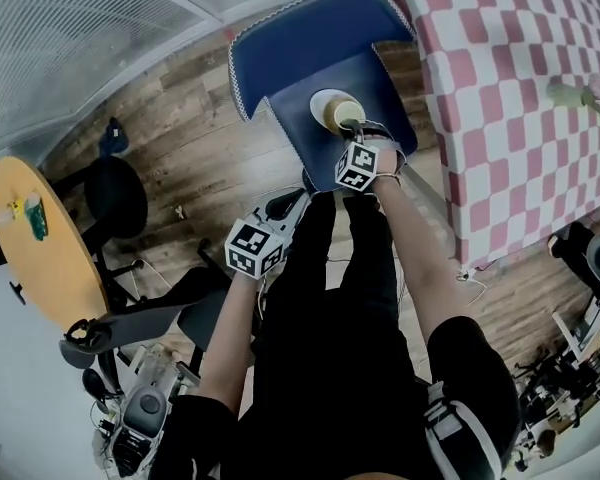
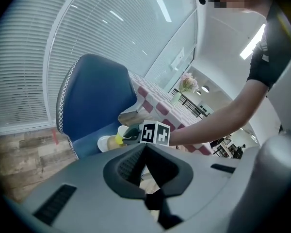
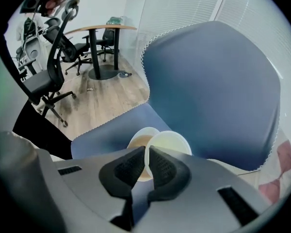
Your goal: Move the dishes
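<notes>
Closest in, my right gripper (image 3: 148,152) points steeply down with its jaws narrow, pinching the rim of a pale cup (image 3: 172,140); the rim runs edge-on between the two dark pads and the cup's mouth tips toward the camera. Just behind and left of it a white dish (image 3: 138,141) with a brownish inside lies on the seat; I cannot tell whether the cup is clear of the dish or touching it. My left gripper (image 2: 144,147) hangs lower and back, its jaws together at the tips with nothing between them, aimed toward the right one from the side. The surface under the dishes is the seat of a blue chair (image 3: 111,125), padded, with white stitching along the edge and a tall curved back. From the head view the chair stands on a floor (image 1: 200,148) of wood planks, brown and streaked. To the right, near the chair, a table under a pink-and-white checked cloth (image 1: 510,88) carries flowers (image 2: 188,84) in a small vase. Farther off on the left a round table (image 1: 40,248) with a yellow-wood top holds a few small things, black office chairs (image 3: 48,76) beside it. White blinds (image 2: 63,42) cover the windows behind the chair
</notes>
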Motion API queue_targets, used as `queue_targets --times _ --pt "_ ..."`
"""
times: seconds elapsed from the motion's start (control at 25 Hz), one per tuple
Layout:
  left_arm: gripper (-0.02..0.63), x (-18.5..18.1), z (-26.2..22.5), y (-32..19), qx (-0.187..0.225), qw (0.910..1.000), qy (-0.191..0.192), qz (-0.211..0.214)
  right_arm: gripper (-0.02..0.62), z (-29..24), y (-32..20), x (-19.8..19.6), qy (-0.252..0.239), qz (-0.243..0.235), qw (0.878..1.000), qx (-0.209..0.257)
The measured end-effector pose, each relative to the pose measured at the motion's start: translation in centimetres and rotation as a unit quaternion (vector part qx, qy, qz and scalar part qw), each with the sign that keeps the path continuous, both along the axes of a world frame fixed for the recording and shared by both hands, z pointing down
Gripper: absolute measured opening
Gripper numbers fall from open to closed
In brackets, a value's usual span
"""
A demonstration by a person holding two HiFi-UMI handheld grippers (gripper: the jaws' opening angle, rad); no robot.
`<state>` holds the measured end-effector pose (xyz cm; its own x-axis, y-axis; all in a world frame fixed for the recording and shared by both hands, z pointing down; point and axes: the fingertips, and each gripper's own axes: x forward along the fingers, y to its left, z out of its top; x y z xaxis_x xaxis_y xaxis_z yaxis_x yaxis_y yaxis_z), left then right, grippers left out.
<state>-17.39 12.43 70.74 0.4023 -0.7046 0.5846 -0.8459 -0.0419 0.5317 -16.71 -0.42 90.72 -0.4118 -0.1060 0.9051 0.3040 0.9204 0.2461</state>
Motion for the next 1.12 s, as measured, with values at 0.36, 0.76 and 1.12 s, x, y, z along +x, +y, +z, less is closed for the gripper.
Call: queue_targets --times 0.36,0.76,1.12 --pt "0.021 0.5 -4.1 0.2 0.018 0.9994 -0.008 0.029 0.038 -6.5 0.1 0.5 -0.013 0.019 1.000 0.015" --pt "0.021 1.6 -8.0 0.6 0.035 0.9980 -0.013 0.051 0.040 -12.2 0.6 2.8 -0.012 0.045 0.999 0.026" --pt "0.021 2.9 -10.9 -0.2 0.053 0.9961 -0.015 0.069 0.040 -17.4 -0.3 6.0 -0.016 0.065 0.997 0.047"
